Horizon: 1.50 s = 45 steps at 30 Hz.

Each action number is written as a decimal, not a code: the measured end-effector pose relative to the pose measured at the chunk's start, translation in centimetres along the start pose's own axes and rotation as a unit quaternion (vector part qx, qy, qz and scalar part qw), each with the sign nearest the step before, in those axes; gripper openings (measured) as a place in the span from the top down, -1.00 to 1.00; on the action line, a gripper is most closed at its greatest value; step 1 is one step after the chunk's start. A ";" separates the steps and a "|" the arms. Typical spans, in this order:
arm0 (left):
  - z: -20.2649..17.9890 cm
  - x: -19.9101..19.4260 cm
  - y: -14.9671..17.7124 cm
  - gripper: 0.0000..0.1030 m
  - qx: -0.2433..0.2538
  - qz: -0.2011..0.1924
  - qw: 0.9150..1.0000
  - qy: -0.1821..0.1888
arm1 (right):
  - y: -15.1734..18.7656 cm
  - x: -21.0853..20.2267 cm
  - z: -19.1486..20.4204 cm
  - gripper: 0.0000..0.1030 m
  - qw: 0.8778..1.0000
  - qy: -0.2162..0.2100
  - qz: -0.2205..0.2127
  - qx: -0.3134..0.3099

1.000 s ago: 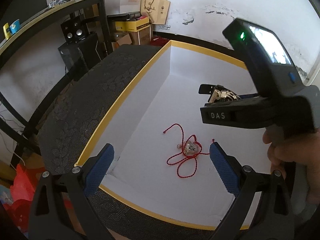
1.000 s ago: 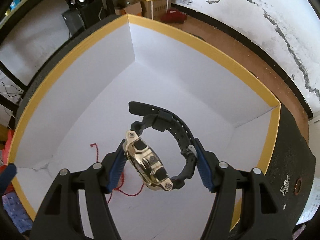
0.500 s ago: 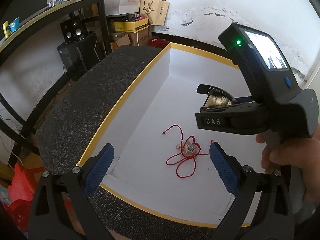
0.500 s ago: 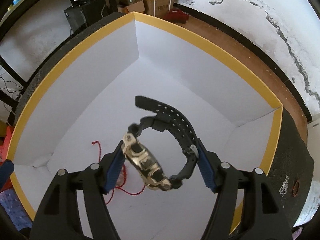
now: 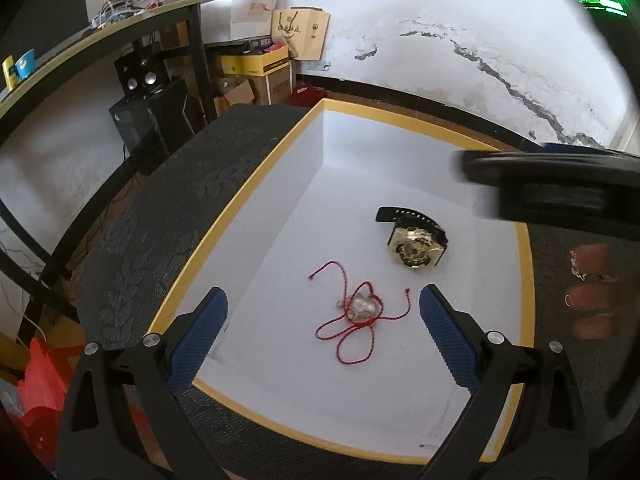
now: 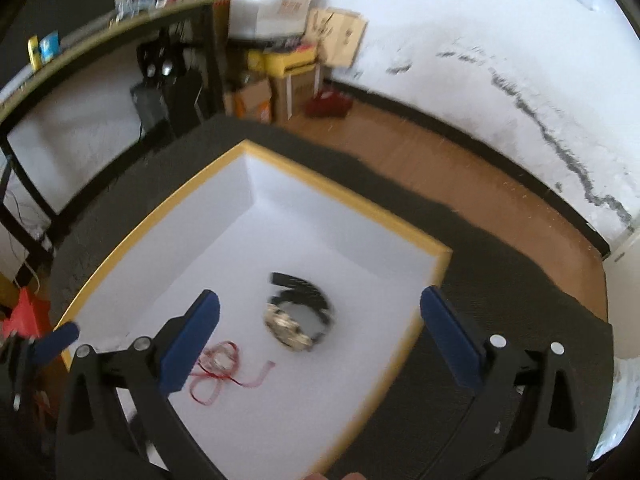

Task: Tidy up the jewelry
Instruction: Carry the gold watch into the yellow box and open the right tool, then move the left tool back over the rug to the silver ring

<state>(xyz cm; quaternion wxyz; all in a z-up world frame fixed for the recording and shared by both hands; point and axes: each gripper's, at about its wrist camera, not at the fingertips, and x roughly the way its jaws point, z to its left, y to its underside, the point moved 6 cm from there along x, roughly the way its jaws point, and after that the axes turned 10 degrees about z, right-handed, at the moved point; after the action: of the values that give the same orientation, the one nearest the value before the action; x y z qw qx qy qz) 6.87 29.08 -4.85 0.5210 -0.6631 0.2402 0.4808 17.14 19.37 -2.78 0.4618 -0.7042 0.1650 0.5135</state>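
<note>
Two fisheye views, each looking down along a handheld gripper at a white box with a yellow rim [image 5: 240, 204] on a dark patterned bench [image 5: 160, 216].

Far left, background: black shelf w/ clutter, speakers, cardboard boxes and paper bags against a cracked white wall.

Left wrist view: left gripper [image 5: 322, 320] hovering over the near end of the box, blue-padded jaws wide, nothing between the pads. Red cord w/ a small clear pendant [image 5: 358, 308] lying loose on the box floor, just beyond and between the jaw tips, not touched. Right of that, farther in, gold-faced watch w/ black strap [image 5: 416, 242] resting on the box floor, face up, apart from the cord. Far right: blurred black body of the right gripper above the box's right rim; blurred fingers of a hand [image 5: 592, 304] below it.

Right wrist view (motion-blurred): tip of the left gripper at the left edge, by the box's near corner. Right gripper [image 6: 320, 326] above the box, jaws opening, at their widest, empty. Red cord [image 6: 218, 364] beside the left pad. Watch [image 6: 298, 320] lying on the white floor between and below the jaws, clear of both pads. Box rim [image 6: 424, 320] right of the watch, then dark bench, wooden floor, wall.
</note>
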 end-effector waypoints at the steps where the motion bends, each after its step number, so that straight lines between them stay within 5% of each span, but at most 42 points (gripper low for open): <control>1: -0.4 -0.1 -0.1 -0.85 0.003 -0.004 1.000 -0.001 | 0.9 -1.5 -1.6 -0.88 1.000 -0.001 -0.013 0.012; 5: -2.7 -1.0 -0.3 -0.86 0.027 -0.020 0.999 0.001 | 6.4 -6.0 -9.0 -0.88 0.996 0.036 -0.055 0.068; 11: -9.8 -2.6 0.4 -0.86 0.078 -0.037 0.996 0.032 | 16.9 -8.6 -20.4 -0.88 0.976 0.112 -0.059 0.176; 18: -21.6 -3.1 3.4 -0.86 0.172 -0.037 0.982 0.066 | 24.2 -9.1 -27.6 -0.88 0.959 0.116 -0.031 0.255; 26: -31.4 -1.8 6.2 -0.86 0.224 -0.016 0.970 0.092 | 28.4 -9.1 -31.3 -0.88 0.953 0.123 -0.016 0.275; 45: -37.2 5.3 7.5 -0.86 0.219 0.015 0.974 0.054 | 30.1 -9.2 -33.2 -0.88 0.956 0.108 -0.010 0.274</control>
<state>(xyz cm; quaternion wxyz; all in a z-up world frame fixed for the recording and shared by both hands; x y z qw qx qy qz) 17.36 -6.81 -13.19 0.6326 -0.5540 0.3771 0.3881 10.97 -25.75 -7.66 0.6214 -0.6033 0.3414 0.3650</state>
